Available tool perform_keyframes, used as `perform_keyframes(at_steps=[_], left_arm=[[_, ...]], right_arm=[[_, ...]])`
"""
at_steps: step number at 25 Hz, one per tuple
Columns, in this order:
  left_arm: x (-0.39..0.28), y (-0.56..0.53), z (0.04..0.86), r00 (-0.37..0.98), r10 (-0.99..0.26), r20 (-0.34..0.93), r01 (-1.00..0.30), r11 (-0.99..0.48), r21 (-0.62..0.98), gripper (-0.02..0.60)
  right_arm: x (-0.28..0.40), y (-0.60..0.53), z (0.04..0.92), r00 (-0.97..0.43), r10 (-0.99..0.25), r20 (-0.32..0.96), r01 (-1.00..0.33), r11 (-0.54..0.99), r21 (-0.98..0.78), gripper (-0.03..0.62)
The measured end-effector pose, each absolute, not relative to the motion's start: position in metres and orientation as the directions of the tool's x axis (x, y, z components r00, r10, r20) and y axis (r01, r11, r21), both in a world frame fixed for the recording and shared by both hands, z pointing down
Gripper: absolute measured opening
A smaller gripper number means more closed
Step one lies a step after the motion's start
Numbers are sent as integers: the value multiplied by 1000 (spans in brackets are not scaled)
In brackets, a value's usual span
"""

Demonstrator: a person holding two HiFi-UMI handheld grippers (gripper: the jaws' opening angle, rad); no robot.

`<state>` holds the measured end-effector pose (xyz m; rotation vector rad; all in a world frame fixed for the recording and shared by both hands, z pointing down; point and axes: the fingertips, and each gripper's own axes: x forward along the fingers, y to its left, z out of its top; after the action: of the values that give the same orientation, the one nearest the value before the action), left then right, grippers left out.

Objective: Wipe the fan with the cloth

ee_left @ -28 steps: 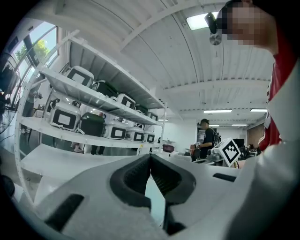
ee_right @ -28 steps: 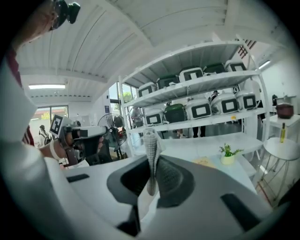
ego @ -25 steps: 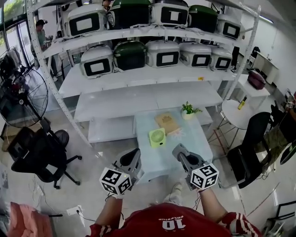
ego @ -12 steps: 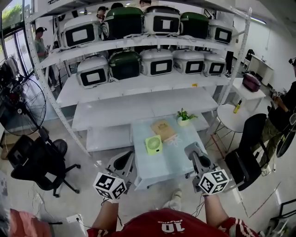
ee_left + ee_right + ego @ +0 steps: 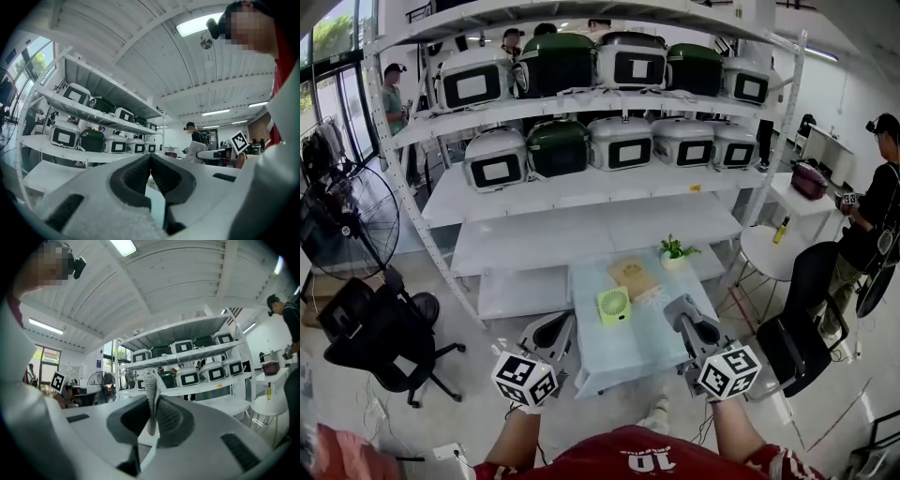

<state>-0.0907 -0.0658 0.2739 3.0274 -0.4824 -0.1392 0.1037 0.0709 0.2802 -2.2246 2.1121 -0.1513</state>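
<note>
1. Two grey hand-held grippers have drawn apart since a second ago, when they stood close together above the near edge of the pale glass-topped table (image 5: 623, 349). The left gripper (image 5: 558, 325) now sits off the table's near left corner. The right gripper (image 5: 680, 309) sits at its near right edge.
2. The small light-green square fan (image 5: 614, 306) keeps its earlier place near the middle of the table. It is between the two grippers and apart from both, just in front of the flat tan book (image 5: 636, 276).
3. The fan stands upright on its base, so its height runs vertically, though the body is close to square. Its round grille faces the near table edge, toward the person.
4. In the left gripper view the jaws are pressed together with nothing between them.
5. In the right gripper view the jaws are clamped on the grey waffle-weave cloth (image 5: 150, 383), and a narrow fold of it stands up between the pads.
6. A small potted green plant (image 5: 675, 250) stands at the table's far right corner.
</note>
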Motion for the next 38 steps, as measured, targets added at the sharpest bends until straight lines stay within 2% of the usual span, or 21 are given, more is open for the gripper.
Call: perform_keyframes(at_steps=[6,38], left_arm=[[-90,-62,270,949,-303,-87,-298,-952,69,0],[-115,-54,281,936,-331,-119,-318,-941,116,0]], right_arm=[[91,61,282,23,-999,29,-993,-26,-119,23],[76,66,288,55,-998,26,-991,-58,-117,18]])
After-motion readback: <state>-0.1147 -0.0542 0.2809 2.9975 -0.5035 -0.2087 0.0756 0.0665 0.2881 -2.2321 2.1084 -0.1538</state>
